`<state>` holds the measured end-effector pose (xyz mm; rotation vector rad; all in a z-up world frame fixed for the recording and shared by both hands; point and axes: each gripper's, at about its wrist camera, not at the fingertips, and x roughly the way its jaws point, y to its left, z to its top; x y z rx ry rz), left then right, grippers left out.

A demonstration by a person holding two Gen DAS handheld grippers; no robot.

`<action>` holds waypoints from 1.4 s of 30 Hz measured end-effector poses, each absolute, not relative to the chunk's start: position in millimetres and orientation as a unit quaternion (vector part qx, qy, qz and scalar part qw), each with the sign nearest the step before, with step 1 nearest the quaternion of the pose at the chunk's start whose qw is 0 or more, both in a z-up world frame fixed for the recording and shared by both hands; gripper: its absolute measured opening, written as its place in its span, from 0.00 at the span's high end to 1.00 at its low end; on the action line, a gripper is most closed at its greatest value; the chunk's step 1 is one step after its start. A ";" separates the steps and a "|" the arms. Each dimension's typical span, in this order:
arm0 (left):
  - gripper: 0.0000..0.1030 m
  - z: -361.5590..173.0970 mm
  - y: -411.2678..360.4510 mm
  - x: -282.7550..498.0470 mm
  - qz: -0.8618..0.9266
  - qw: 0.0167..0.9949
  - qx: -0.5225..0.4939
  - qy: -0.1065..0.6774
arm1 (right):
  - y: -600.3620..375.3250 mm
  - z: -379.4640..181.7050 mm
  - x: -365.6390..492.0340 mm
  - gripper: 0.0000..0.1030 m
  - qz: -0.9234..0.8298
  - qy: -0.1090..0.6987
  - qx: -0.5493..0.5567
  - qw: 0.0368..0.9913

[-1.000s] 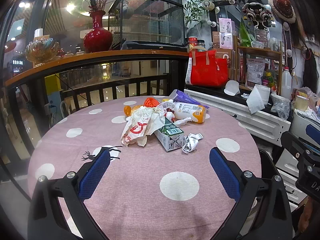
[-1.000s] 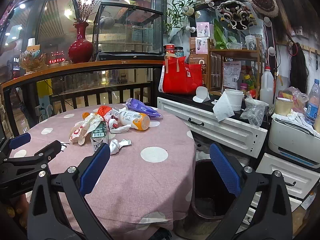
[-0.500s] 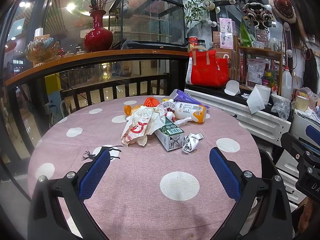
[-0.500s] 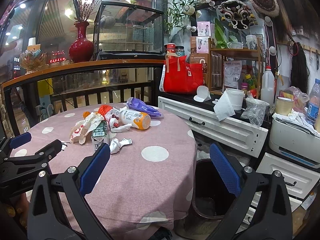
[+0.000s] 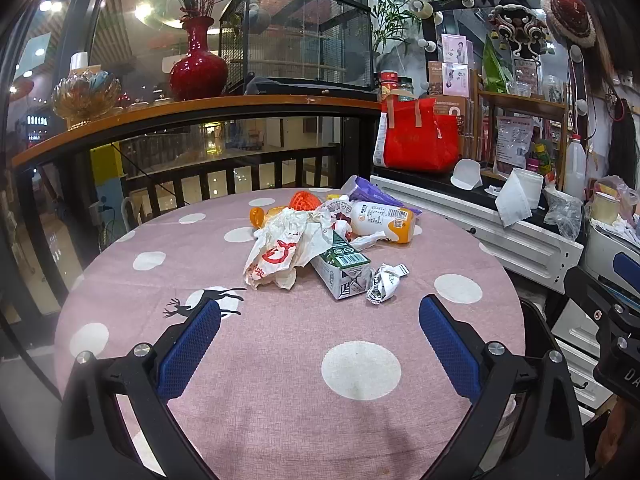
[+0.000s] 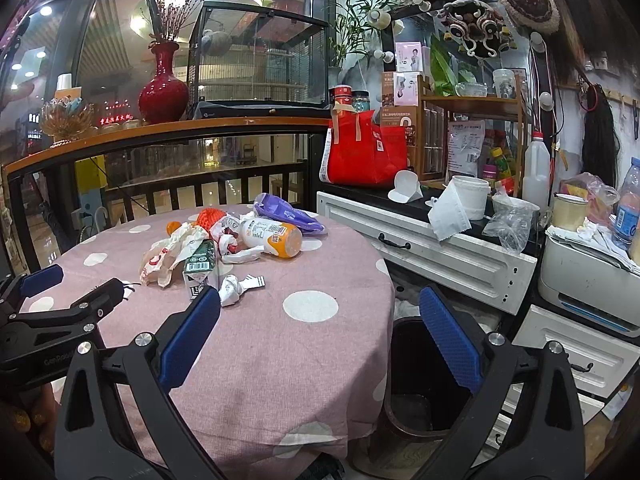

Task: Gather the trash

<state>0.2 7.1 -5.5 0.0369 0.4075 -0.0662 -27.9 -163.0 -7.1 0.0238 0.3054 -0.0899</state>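
Observation:
A heap of trash lies on the round pink dotted table point(image 5: 280, 360): a white paper bag with red print point(image 5: 280, 252), a green-and-white carton point(image 5: 342, 270), a crumpled white wrapper point(image 5: 384, 282), a white-and-orange bottle point(image 5: 384, 222), a purple pouch point(image 5: 374, 196) and an orange net point(image 5: 304, 201). My left gripper point(image 5: 320, 344) is open and empty, low over the near table, short of the heap. My right gripper point(image 6: 320, 336) is open and empty at the table's right edge point(image 6: 384, 280), above a dark bin point(image 6: 424, 384). The carton point(image 6: 200, 266) and the wrapper point(image 6: 236, 286) lie beyond its left finger.
A white drawer cabinet point(image 6: 440, 252) stands right of the table, with a red bag point(image 6: 360, 152), tissue roll point(image 6: 468, 196) and bottles on top. A railing with a red vase point(image 5: 198, 68) runs behind. The left gripper point(image 6: 56, 312) shows at the right view's left edge.
The right view has shifted slightly; the heap looks a little closer. The left gripper has not visibly moved. Both grippers stay open.

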 end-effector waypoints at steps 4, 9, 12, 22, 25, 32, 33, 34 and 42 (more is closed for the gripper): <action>0.05 -6.1 8.1 1.0 -0.033 0.978 0.018 0.203 | -163.3 -6.4 -27.2 0.04 -0.044 0.153 0.012 0.987; 0.05 -5.9 7.6 1.1 -0.032 0.978 0.018 0.203 | -162.6 -7.2 -27.6 0.04 -0.044 0.153 0.011 0.987; 0.05 -6.7 7.8 2.1 -0.032 0.978 0.018 0.205 | -163.4 -7.9 -26.1 0.04 -0.042 0.156 0.011 0.987; 0.05 -23.1 18.3 24.8 -0.027 0.965 0.005 0.261 | -167.4 -18.5 3.9 0.04 -0.013 0.223 0.003 0.975; 0.05 -26.3 26.6 35.5 -0.029 0.957 0.000 0.288 | -170.6 -25.4 23.1 0.04 0.003 0.262 0.005 0.965; 0.05 -28.7 42.0 74.7 -0.057 0.933 0.017 0.356 | -155.0 -38.2 89.6 0.06 0.109 0.357 0.014 0.928; 0.05 -28.4 44.2 80.6 -0.061 0.930 0.021 0.362 | -150.1 -39.1 96.9 0.06 0.117 0.360 0.011 0.925; 0.05 -28.1 46.9 87.1 -0.063 0.928 0.026 0.366 | -143.3 -39.4 106.2 0.08 0.123 0.366 0.001 0.922; 0.05 -32.4 53.2 134.9 -0.075 0.915 0.094 0.385 | -112.6 -50.2 167.4 0.32 0.168 0.421 -0.009 0.891</action>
